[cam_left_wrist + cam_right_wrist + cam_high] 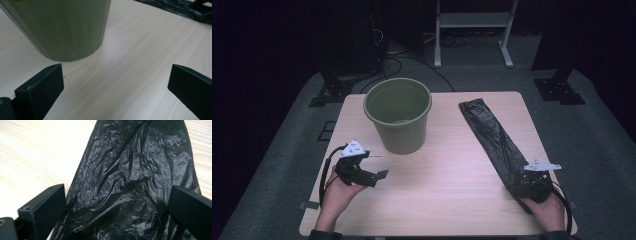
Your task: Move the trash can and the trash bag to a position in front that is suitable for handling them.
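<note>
- Work had barely begun: the bag [497, 137] lay flat and folded on the table [452, 195], stretched in a long strip along the right side, from the far edge down to the near right.
- Bin [398, 114] stood upright at the far left-centre of the table, its inside bare of any liner; only something small and pale showed at its bottom, too dim to name.
- Bag and bin were well apart, with bare table between them.
- The right gripper [532, 184] sat over the near end of the bag, jaws spread wide on either side of the crumpled black plastic [130, 182]; it had not closed on it.
- Whether those jaws touched the plastic I could not tell; the right gripper view showed the bag running between them.
- The left gripper [371, 176] was just beside the bin's base, near the left edge, jaws wide apart and holding nothing.
- Its own view showed the bin wall [62, 27] close ahead and bare wood between the jaws.
- Done, by my reading: both tools brought into place, one at the bag, one by the bin.
- Left, by my reading: pinching the bag, lifting it, opening its mouth, carrying it across, and fitting it into the bin and over the rim.
</note>
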The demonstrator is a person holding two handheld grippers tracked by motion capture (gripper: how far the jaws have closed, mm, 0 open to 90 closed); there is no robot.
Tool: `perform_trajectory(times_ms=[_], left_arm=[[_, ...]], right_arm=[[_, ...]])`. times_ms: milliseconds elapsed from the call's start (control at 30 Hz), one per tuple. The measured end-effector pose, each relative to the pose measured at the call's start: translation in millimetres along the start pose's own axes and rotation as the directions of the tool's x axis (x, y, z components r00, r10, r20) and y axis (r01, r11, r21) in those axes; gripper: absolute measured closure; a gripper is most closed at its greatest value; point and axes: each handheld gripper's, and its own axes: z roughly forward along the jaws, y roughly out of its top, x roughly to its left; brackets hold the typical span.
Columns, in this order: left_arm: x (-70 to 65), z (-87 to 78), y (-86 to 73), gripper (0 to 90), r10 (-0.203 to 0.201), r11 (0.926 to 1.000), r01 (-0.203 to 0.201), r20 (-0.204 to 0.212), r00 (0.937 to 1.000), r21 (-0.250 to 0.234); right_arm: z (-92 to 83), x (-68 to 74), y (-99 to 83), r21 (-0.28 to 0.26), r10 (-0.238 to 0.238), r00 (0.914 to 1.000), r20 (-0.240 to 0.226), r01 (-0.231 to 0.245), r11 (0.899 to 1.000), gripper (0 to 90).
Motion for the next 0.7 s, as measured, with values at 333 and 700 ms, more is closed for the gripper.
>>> perform_trajectory(times_ms=[333, 700], left_arm=[[10.6, -12.8, 27.5, 0.0, -0.009, 0.9998, 0.009, -0.006, 0.9999, -0.019], [21.3, -19.1, 48.8, 0.0, -0.013, 0.9993, 0.012, -0.017, 0.9998, -0.034]], right_arm=[[0.0, 0.0, 0.0, 0.000, 0.000, 1.0000, 0.000, 0.000, 1.000, 0.4], [0.0, 0.0, 0.0, 0.000, 0.000, 1.0000, 0.000, 0.000, 1.000, 0.4]])
